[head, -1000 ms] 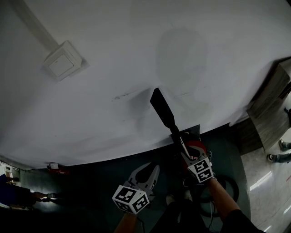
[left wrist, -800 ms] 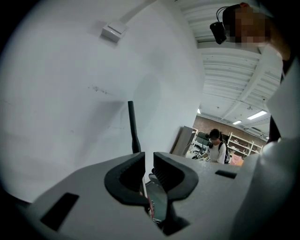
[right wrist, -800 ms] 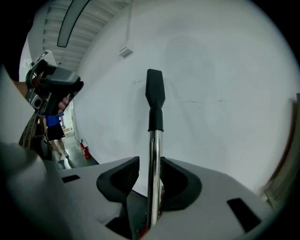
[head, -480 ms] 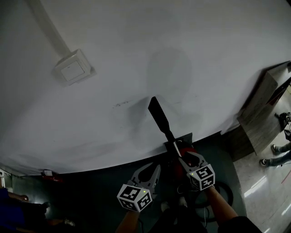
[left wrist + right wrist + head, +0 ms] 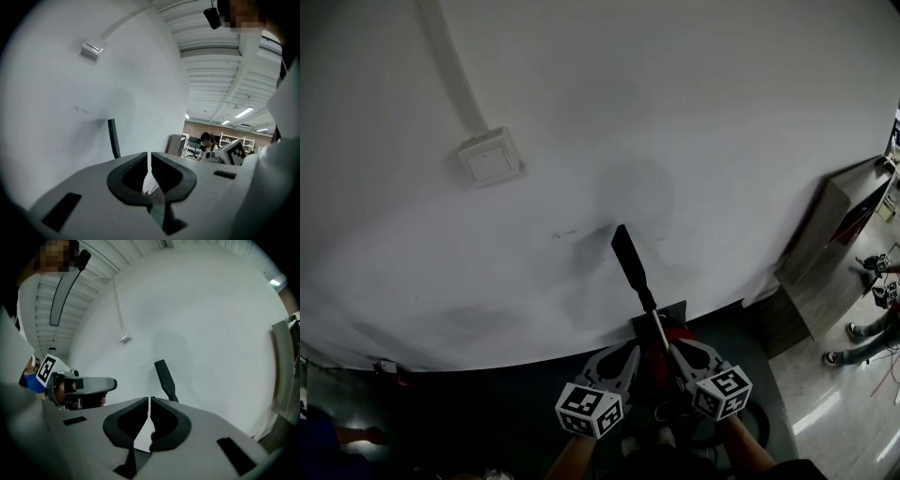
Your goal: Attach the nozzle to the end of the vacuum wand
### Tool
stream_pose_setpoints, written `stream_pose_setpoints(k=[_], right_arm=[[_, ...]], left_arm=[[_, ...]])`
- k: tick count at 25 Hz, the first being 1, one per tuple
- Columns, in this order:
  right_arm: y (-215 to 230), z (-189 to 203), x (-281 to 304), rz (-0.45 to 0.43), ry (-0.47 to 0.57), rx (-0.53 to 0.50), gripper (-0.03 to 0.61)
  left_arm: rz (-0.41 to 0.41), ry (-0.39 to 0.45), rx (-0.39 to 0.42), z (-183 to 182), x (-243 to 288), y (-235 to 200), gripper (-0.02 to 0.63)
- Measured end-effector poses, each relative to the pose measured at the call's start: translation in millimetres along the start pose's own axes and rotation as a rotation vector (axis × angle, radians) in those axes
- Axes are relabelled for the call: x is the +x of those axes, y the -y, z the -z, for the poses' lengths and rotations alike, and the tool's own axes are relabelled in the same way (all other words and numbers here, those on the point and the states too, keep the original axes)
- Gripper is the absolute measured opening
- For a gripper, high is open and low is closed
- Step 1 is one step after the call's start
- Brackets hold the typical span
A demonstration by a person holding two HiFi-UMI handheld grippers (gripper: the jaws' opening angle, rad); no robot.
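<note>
Head view puts the nozzle (image 5: pixel 628 258) upright in front of the white wall (image 5: pixel 722 141), on top of the thin wand (image 5: pixel 658 330). Is it seated?

It looks mounted, but I can't confirm it has locked. The joint is small and dark.

And the 2 claws?

The left claw (image 5: pixel 628 351) and right claw (image 5: pixel 676 349) flank the wand just below the nozzle. Each gripper view shows its jaws drawn together to a slit with nothing between the tips. The nozzle stands beyond them (image 5: pixel 113 138) (image 5: pixel 165 378).

So what could go wrong?

With neither claw gripping, the wand could tip or slide along the wall. A half-seated nozzle could drop off if knocked.

Anything hidden?

The red vacuum body (image 5: pixel 675 330) is mostly covered by the claws, and the floor area is too dark to read.
</note>
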State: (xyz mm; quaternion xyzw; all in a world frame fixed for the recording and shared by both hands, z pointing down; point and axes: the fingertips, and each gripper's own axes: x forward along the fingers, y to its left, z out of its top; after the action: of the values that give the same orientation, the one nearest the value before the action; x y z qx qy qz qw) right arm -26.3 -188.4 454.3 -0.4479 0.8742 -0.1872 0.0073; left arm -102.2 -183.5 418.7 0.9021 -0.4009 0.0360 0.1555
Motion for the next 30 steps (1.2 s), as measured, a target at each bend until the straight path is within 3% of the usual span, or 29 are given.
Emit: stream_pose_setpoints(k=[3, 10, 30], right_arm=[[-16, -14, -8, -0.004, 0.038, 0.064, 0.021], [-24, -8, -20, -0.017, 0.050, 0.093, 0.018], [-23, -14, -26, -0.023, 0.067, 0.092, 0.017]], left_arm=[[0.002, 0.010, 0.012, -4, -5, 5, 0.024], [-0.003, 0.017, 0.011, -3, -12, 13, 0.011], [-0.027, 0.008, -0.019, 6, -18, 12, 0.005]])
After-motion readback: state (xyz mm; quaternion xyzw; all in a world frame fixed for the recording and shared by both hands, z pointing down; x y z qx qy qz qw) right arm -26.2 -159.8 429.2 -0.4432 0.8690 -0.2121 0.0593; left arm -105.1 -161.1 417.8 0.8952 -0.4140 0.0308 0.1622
